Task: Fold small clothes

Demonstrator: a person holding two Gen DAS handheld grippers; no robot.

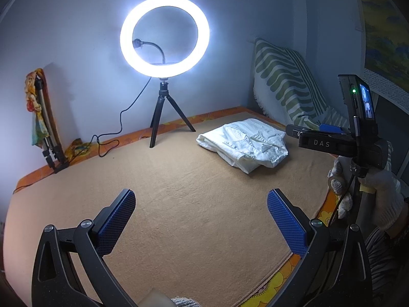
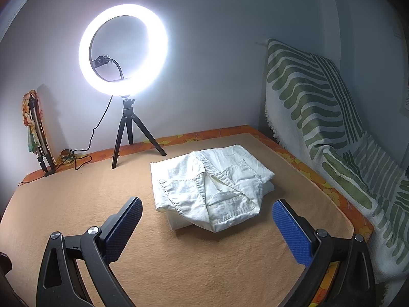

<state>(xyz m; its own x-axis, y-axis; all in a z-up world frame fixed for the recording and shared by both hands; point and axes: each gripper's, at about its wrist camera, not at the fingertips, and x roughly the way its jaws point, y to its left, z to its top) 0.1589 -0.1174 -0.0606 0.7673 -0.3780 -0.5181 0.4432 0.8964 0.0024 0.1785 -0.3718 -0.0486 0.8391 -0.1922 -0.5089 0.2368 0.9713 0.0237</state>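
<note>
While nothing is held yet, both sets of fingers spread wide and empty, likely kept apart to be ready for a grab. White clothes point(image 2: 212, 186) lying in a bumpy, half-folded pile on the tan blanket point(image 2: 179, 261), near the striped cloth point(image 2: 314, 107) at the back right. Just ahead of the right gripper point(image 2: 207, 227), between its blue pads but not touching. Well apart from the left gripper point(image 1: 202, 220), off ahead and to its right.
</note>
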